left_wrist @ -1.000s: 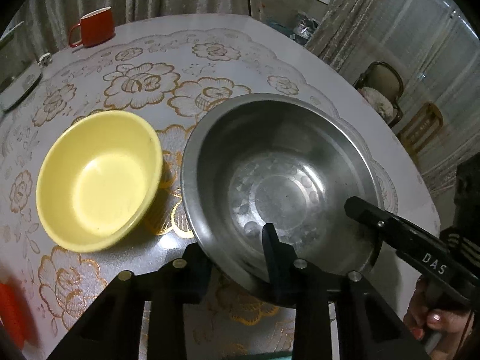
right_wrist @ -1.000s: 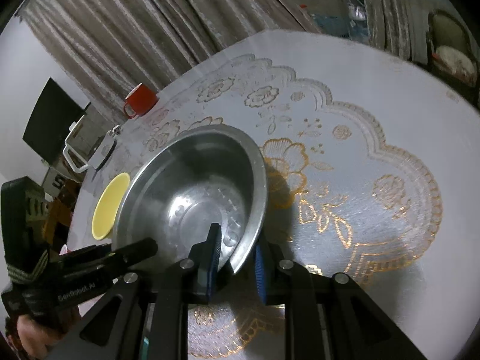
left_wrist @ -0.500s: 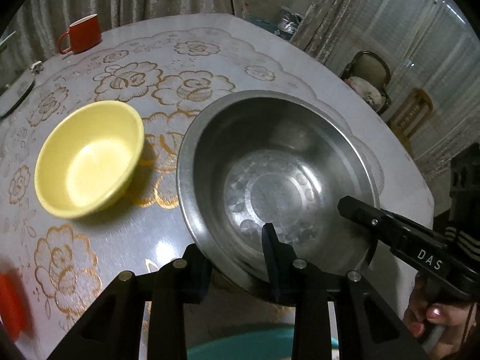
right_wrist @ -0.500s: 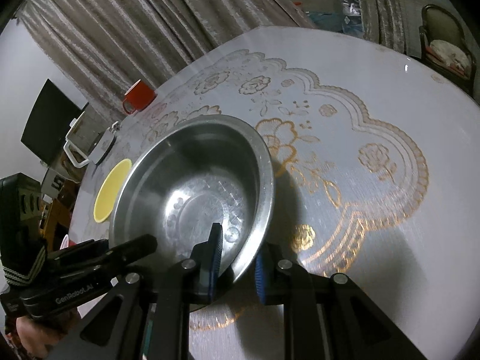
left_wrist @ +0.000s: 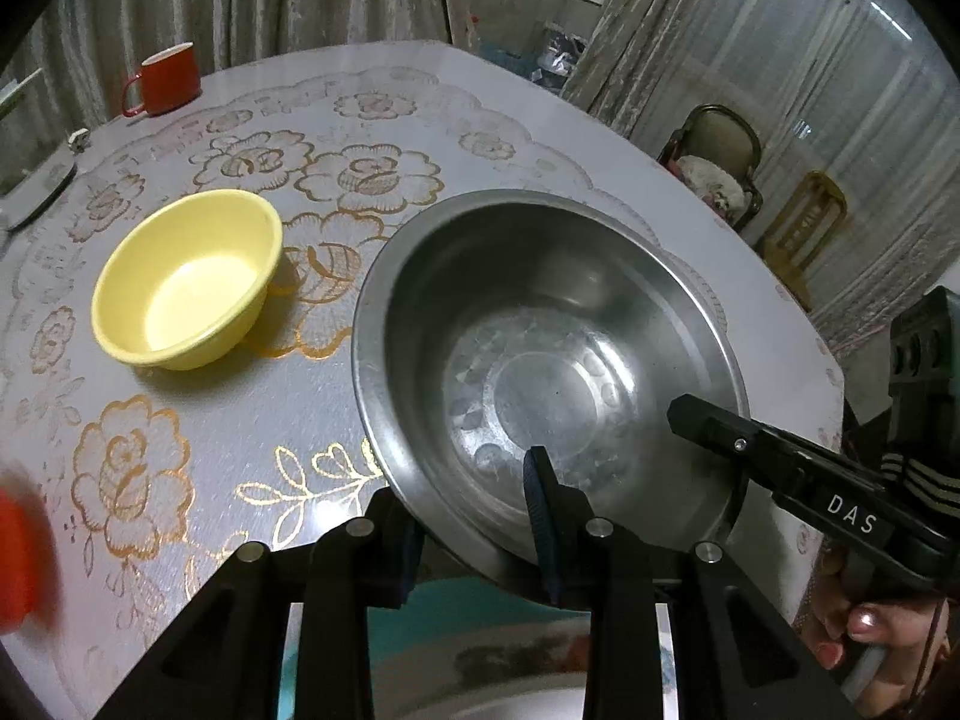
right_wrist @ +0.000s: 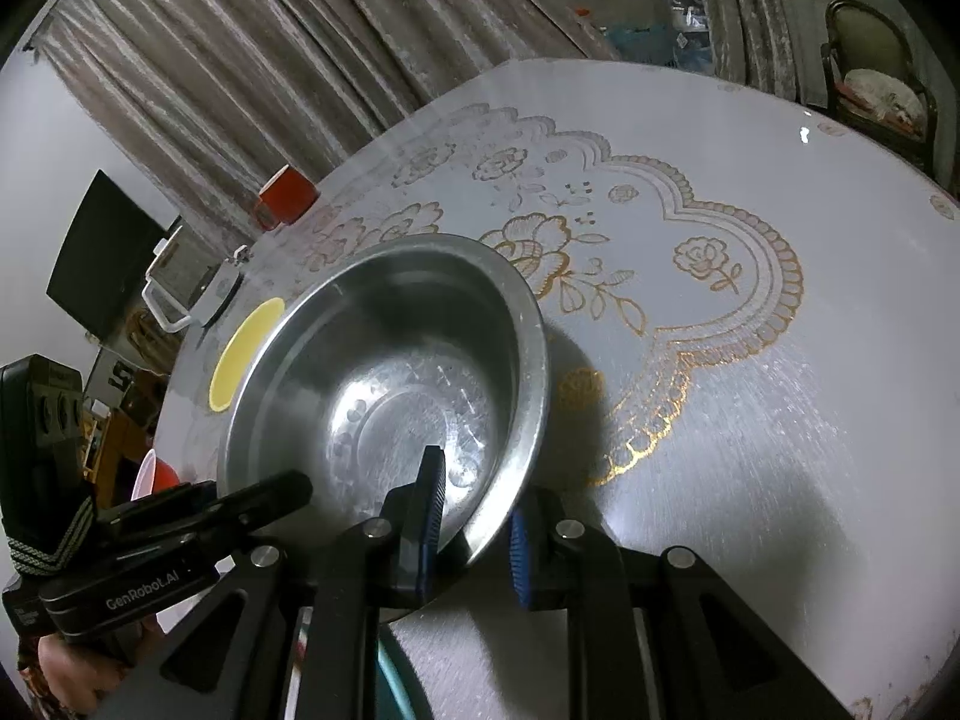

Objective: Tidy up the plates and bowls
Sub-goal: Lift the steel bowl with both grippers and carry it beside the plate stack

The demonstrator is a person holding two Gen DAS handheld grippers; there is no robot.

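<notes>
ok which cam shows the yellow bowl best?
Left wrist: the yellow bowl is whole, upright, inside visible, apart from the steel bowl. Right wrist shows only a yellow sliver behind the steel bowl's rim.

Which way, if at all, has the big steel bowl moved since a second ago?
Yes. The steel bowl has drawn back toward the person, away from the yellow bowl: the gap between them has widened.
</notes>
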